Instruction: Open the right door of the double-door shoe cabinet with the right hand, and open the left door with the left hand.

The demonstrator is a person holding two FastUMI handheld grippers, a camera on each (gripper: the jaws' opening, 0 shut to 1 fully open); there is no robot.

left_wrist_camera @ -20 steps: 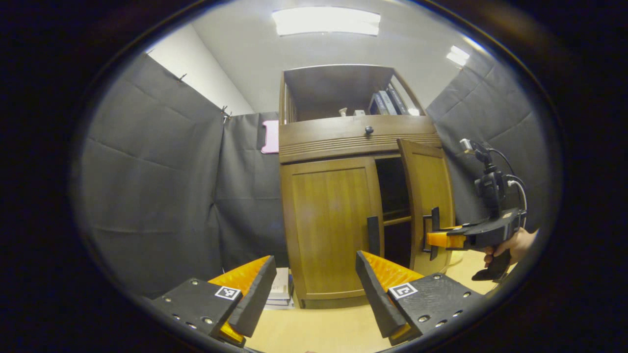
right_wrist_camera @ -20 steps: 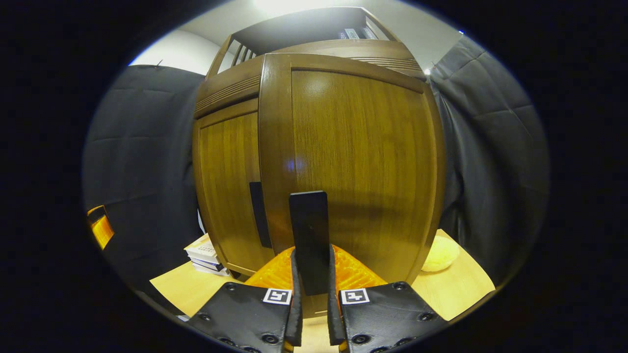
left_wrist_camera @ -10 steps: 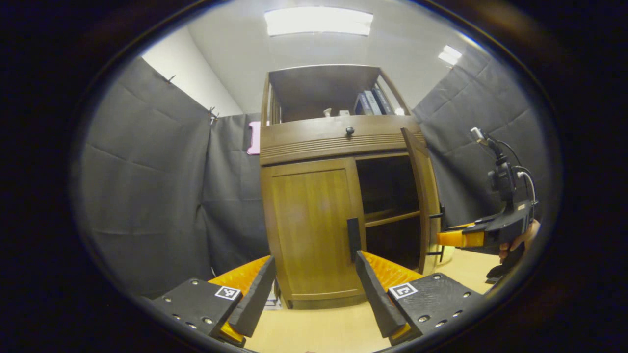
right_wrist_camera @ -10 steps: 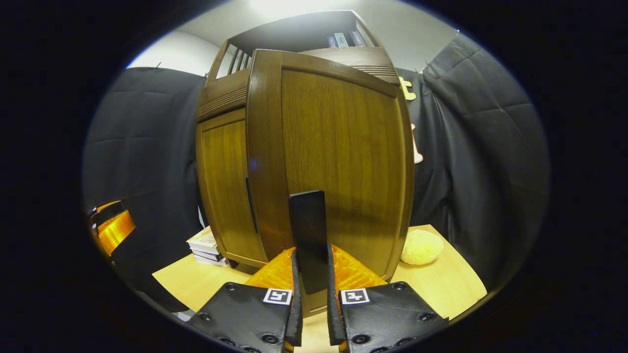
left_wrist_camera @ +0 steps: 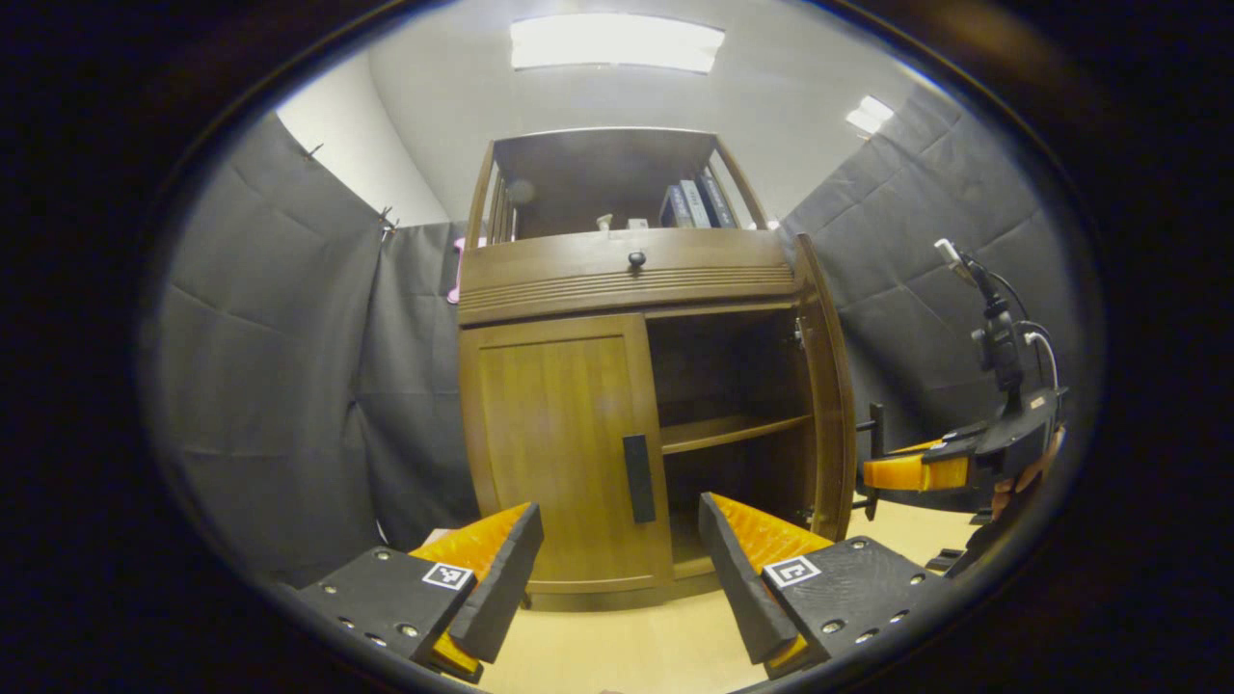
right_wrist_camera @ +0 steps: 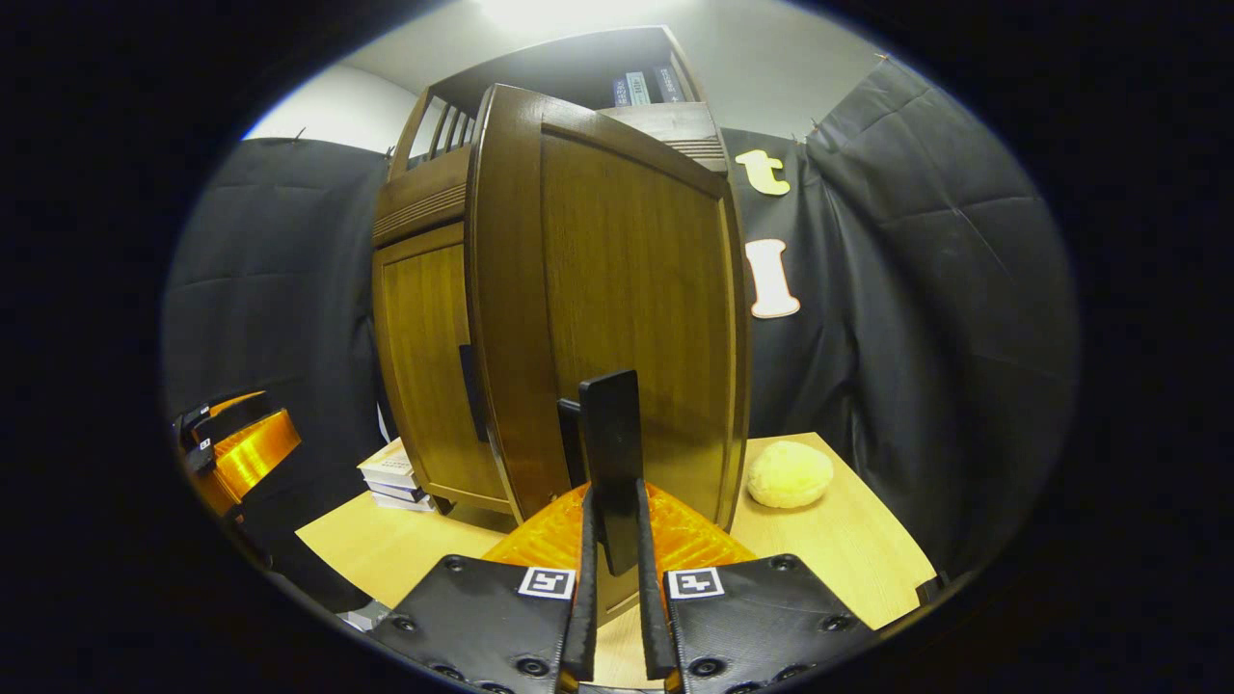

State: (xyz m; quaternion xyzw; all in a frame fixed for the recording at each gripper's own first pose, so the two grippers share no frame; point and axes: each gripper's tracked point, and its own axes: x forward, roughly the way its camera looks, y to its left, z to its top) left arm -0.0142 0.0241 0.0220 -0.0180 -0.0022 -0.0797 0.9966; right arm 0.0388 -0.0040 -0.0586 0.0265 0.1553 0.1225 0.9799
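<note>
The cabinet is brown wood and stands on a pale table, with books on its open top shelf and a knob on the drawer front; the right door is swung wide, baring a dark inside with one shelf; the left door is flush and closed, its black handle upright at the inner edge. The right gripper is pinched on the right door's handle — both fingers press its sides; the left gripper is spread wide, holding nothing, short of the left door. A yellow puff and stacked books lie beside the cabinet.
</note>
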